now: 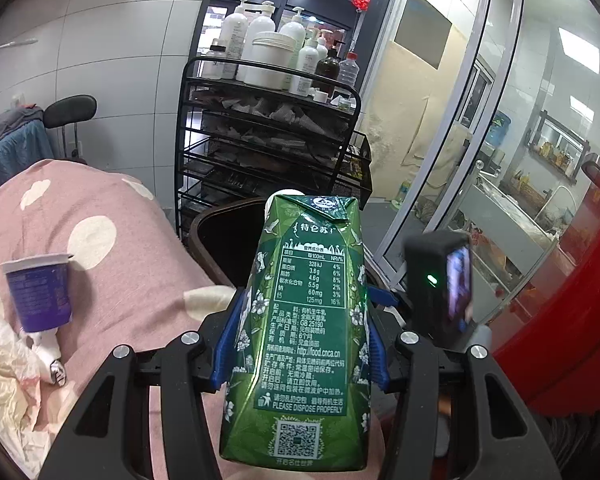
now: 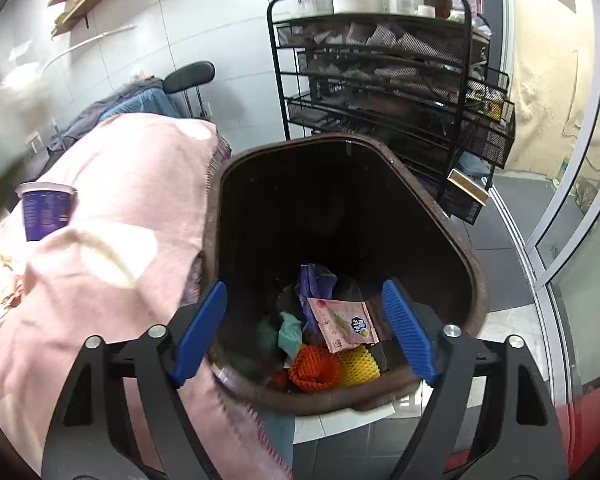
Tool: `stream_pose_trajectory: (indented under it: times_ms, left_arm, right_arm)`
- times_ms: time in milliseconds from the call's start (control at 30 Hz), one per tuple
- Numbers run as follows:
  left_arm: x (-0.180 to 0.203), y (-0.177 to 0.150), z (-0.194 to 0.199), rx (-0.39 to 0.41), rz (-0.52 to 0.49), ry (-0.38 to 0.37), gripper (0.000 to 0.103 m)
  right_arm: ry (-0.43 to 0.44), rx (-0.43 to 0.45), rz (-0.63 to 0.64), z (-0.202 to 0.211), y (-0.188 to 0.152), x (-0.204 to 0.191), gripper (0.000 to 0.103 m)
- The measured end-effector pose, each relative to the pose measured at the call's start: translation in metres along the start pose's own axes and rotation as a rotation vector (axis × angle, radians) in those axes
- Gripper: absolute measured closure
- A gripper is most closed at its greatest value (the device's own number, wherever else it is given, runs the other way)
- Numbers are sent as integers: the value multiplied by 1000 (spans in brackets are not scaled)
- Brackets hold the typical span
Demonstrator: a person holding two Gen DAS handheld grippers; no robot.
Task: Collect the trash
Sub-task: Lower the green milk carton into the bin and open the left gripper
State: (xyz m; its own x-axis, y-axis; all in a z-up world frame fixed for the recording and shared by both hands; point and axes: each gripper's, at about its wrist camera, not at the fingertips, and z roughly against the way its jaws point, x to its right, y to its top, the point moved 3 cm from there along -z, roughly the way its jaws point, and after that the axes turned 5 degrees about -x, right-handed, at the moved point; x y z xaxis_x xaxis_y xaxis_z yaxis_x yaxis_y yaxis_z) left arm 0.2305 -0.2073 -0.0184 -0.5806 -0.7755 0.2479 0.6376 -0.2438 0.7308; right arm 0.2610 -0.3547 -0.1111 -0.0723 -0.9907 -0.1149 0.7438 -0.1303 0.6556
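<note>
Left wrist view: left gripper (image 1: 300, 340), jaws clamped on the green milk carton (image 1: 300, 320); a purple yogurt cup (image 1: 38, 292) at 9 o'clock on the pink blanket (image 1: 120, 260). Right gripper (image 2: 304, 336), jaws wide and empty over the brown trash bin (image 2: 440, 216); a pink snack wrapper (image 2: 342, 326) lies inside.

One green carton (image 1: 300, 320) sits between the left pads. One purple cup (image 1: 38, 288) stands to its left. One bin (image 2: 440, 216) lies below the right gripper, holding one pink wrapper (image 2: 340, 324) and two foam nets, orange (image 2: 314, 368) and yellow (image 2: 358, 366).
</note>
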Motion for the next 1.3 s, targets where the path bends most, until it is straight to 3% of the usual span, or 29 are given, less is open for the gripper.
stream_pose_trajectory:
  times_ms: [567, 800, 1000, 1100, 1167, 1300]
  left_arm:
    - [6, 28, -62, -127, 34, -70, 53]
    - [14, 33, -90, -182, 24, -65, 53]
    - [13, 32, -115, -274, 30, -33, 53]
    - [14, 31, -120, -295, 26, -38, 47]
    - [14, 31, -121, -293, 22, -31, 32]
    - [10, 30, -119, -281, 44, -31, 24]
  right_arm:
    - [13, 55, -21, 58, -35, 0, 16]
    - [20, 60, -25, 67, -45, 0, 16]
    - [22, 37, -27, 67, -52, 0, 15]
    - [27, 32, -37, 67, -54, 2, 15]
    - [26, 32, -36, 67, -54, 2, 15]
    - [31, 35, -34, 68, -55, 0, 15]
